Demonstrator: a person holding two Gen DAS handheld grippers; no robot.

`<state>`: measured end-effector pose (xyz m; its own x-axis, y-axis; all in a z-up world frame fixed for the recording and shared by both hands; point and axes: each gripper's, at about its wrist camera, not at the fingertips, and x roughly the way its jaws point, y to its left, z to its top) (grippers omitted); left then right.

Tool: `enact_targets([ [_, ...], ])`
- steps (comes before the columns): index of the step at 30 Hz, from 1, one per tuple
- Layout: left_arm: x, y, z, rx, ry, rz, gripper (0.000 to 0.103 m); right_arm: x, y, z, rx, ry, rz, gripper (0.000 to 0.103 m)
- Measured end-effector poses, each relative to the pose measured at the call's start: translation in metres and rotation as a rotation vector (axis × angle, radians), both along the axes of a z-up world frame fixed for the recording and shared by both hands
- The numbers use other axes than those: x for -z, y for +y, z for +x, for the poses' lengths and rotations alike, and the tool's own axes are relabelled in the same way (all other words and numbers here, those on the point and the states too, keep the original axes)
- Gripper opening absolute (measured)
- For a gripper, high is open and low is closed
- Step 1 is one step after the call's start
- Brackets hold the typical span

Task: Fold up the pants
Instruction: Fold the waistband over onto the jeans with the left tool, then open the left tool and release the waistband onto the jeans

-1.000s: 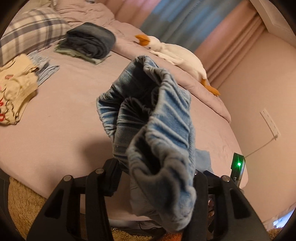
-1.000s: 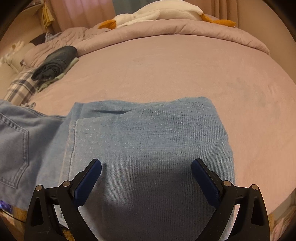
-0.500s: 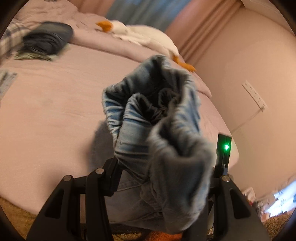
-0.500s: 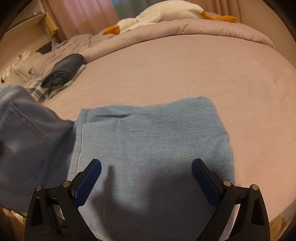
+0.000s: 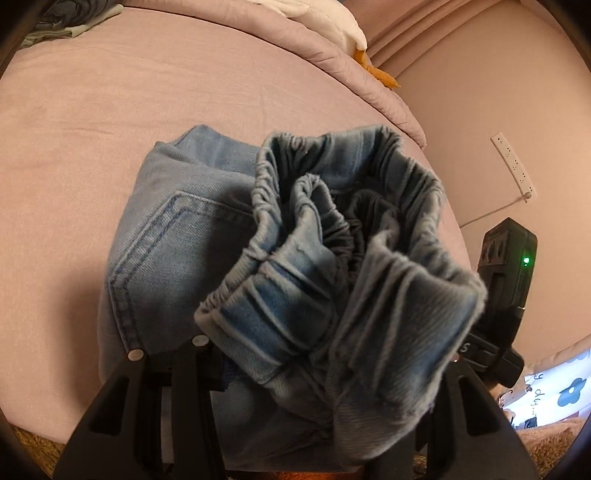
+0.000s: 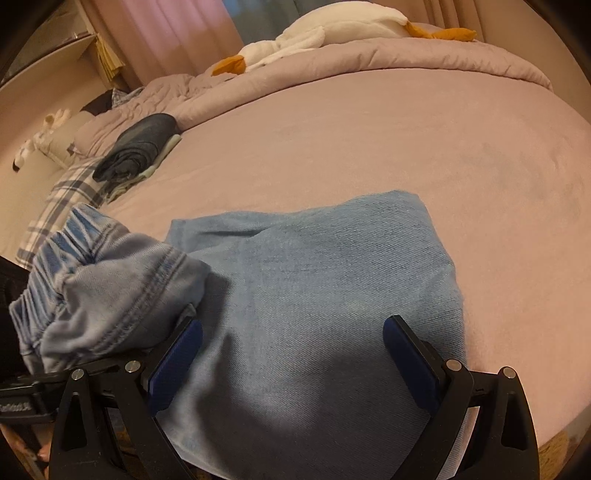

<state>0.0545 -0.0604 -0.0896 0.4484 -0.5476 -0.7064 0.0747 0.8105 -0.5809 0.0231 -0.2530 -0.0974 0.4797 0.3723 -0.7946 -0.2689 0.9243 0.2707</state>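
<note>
At the bottom of the left wrist view, the left gripper [image 5: 325,373] pinches the bunched elastic waistband of the pants [image 5: 332,266]; gathered denim fills the gap between its black fingers and spills above them. Beyond the waistband, a back pocket with double stitching lies toward the left centre, resting on the pink bed [image 5: 92,122]. In the right wrist view, the right gripper [image 6: 291,354] stands spread wide at the bottom, its blue pads [image 6: 177,365] apart above the flat folded pant legs, gripping nothing. The waistband bundle sits at the lower left, against the left pad. Farther back, a dark folded garment [image 6: 140,147] lies upper left, and a white goose plush [image 6: 332,29] rests along the top.
</note>
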Motion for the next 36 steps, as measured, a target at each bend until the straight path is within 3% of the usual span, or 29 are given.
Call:
enact_targets([
  [9, 0.003, -0.005, -0.006, -0.009, -0.001, -0.008, 0.049, -0.001, 0.001, -0.001, 0.009, 0.002, 0.000, 0.098],
  [15, 0.003, -0.005, -0.009, -0.010, -0.012, 0.026, 0.050, -0.003, -0.005, -0.002, 0.030, 0.018, 0.026, 0.098],
  [22, 0.001, -0.001, -0.013, -0.036, -0.002, -0.003, 0.050, -0.006, -0.011, -0.002, 0.054, 0.035, 0.054, 0.098],
  [30, -0.017, -0.008, -0.024, -0.030, -0.014, 0.046, 0.051, -0.010, -0.017, -0.006, 0.087, 0.043, 0.061, 0.098],
  [32, -0.021, -0.009, -0.028, -0.018, -0.025, 0.037, 0.054, -0.010, -0.018, -0.007, 0.093, 0.046, 0.064, 0.098],
  [34, -0.024, -0.009, -0.031, -0.001, -0.033, 0.004, 0.064, -0.011, -0.019, -0.008, 0.097, 0.045, 0.060, 0.098],
  [36, -0.026, -0.011, -0.033, 0.011, -0.043, 0.017, 0.064, -0.012, -0.019, -0.009, 0.105, 0.042, 0.057, 0.098],
])
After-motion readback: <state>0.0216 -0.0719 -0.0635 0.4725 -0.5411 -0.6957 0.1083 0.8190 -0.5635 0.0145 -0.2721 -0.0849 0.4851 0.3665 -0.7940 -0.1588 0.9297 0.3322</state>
